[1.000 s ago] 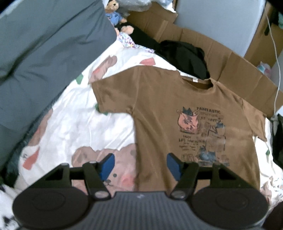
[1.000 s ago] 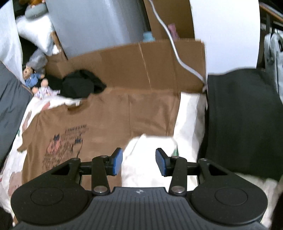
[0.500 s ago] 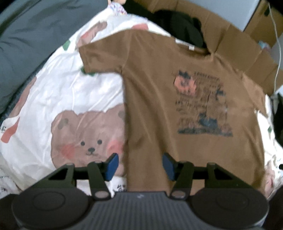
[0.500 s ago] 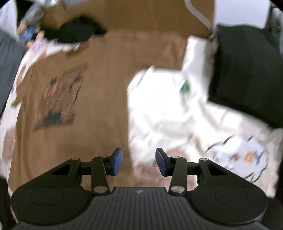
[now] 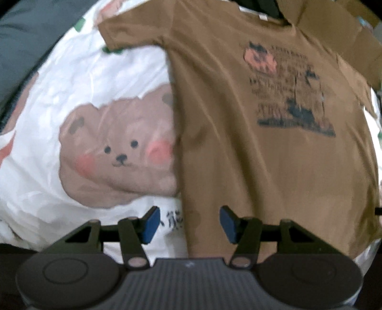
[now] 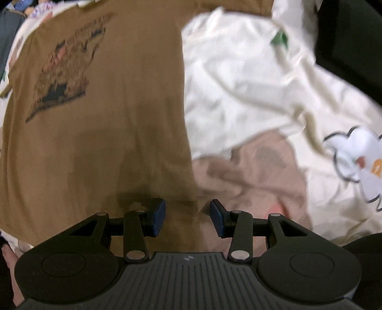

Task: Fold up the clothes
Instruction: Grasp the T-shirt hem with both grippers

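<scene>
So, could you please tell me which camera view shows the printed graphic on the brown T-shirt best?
The left wrist view: the printed graphic on the brown T-shirt faces it nearly square, though blurred. The right wrist view shows it skewed near the upper left edge.

One brown T-shirt [image 5: 238, 143] lay in view, with one printed graphic [image 5: 289, 90] on its chest. Beneath it was one white bedsheet [image 5: 47, 95] showing one full cartoon bear face [image 5: 119, 152]. One dark grey duvet [image 5: 28, 35] filled the upper left.

shirt print [image 5: 284, 81] text blurred, collar [image 5: 262, 16] cropped
</scene>
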